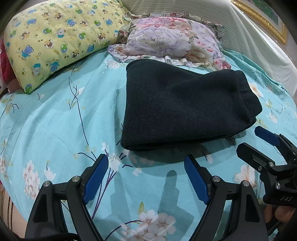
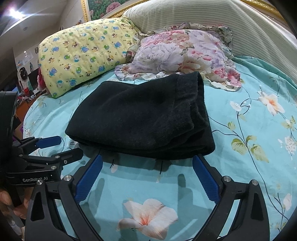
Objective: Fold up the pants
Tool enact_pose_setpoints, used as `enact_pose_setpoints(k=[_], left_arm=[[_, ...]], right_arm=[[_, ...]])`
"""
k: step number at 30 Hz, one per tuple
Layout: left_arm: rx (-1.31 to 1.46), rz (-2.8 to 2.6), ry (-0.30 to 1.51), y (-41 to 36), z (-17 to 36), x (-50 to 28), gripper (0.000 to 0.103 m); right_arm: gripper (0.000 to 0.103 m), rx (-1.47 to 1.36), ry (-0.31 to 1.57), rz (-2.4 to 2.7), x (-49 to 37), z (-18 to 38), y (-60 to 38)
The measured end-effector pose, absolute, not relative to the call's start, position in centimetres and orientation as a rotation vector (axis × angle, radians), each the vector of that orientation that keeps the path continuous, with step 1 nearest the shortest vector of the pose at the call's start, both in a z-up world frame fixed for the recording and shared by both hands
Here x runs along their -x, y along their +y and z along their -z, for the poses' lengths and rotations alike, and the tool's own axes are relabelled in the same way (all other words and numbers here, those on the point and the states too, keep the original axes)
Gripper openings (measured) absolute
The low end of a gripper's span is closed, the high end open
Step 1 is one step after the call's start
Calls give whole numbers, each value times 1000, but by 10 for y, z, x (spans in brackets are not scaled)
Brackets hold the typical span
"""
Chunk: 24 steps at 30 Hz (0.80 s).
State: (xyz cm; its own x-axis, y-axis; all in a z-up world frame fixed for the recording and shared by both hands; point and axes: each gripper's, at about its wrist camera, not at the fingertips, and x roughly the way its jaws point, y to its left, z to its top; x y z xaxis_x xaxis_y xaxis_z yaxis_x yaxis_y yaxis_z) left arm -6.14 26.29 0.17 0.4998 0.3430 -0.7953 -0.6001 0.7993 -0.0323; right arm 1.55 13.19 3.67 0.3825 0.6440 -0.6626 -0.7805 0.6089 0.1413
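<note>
1. Pants [image 1: 182, 105]: we record one dark knit pair, folded into a compact stack, lying on the bed sheet [image 1: 55, 129] with its far edge just beside the floral pillow [image 1: 172, 40].
2. Left hand-held gripper [image 1: 146, 170]: we find it released, blue pads spread wide with nothing between them. It sits above the sheet, near the pants' front fold and not touching it.
3. Right hand-held gripper [image 2: 147, 168]: we list it likewise released, empty, with both fingertips just at the near edge of the pants; we cannot tell whether they touch the cloth.
4. In the left wrist view the right hand-held gripper appears at the right edge, beside the stack's lower right corner.
5. Bed sheet: turquoise with printed blossoms and stems, carrying the pants.
6. Yellow pillow [image 1: 61, 37]: bear print, left of the floral pillow, well apart from the pants.
7. Striped headboard cushion [image 2: 213, 16]: behind both pillows.
</note>
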Motion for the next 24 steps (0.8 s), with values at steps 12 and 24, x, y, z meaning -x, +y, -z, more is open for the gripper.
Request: enact_pose_setpoints(k=[12,24], left_arm=[[319,-590,861,264,-5,62,84],[314,-591,856,263,-8,63,84]], right_arm=[[98,199,736,-913,-17,-38,130],[98,194,731,-916,-19,-41,130]])
